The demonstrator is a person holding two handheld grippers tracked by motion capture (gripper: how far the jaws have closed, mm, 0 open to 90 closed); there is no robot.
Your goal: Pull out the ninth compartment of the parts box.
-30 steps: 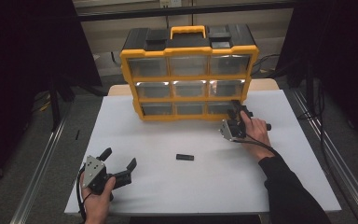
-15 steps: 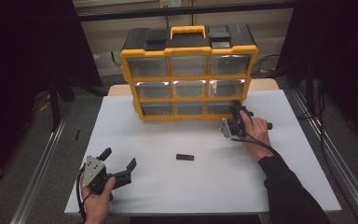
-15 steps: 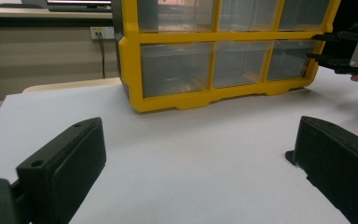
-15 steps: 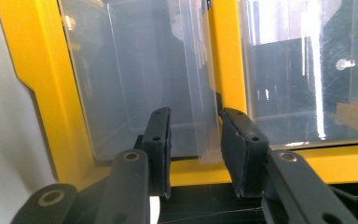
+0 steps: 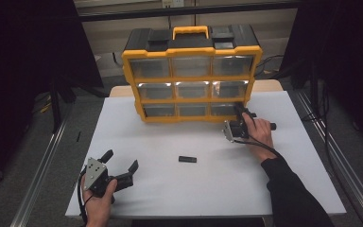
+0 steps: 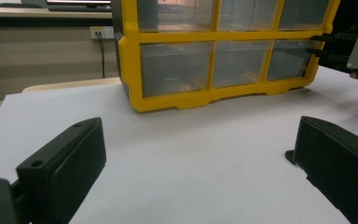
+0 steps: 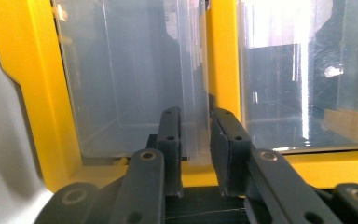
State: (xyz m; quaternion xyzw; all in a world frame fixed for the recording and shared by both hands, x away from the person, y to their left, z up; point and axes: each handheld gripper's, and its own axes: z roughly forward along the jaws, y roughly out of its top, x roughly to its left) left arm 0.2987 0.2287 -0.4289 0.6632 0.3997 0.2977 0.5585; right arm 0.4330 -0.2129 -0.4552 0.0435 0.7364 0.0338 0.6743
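Dark room, white counter [image 5: 208, 184], matte and flat, carrying a yellow plastic organizer [image 5: 192, 71] of clear, glossy drawers at its far edge. We judge the step as gripping the bottom right drawer [image 5: 223, 109] by its thin transparent pull tab: our right hand-held gripper [image 7: 195, 135] has just been closing, its jaws now narrow with the tab between them. Next calls for a straight, level pull. Our left hand-held gripper [image 5: 121, 166] rests wide, holding nothing, near a small black piece [image 5: 187, 159].

White table [image 5: 283, 189] w/ yellow drawer organizer [image 5: 191, 75] at back; small black piece [image 5: 187, 159] mid-table.
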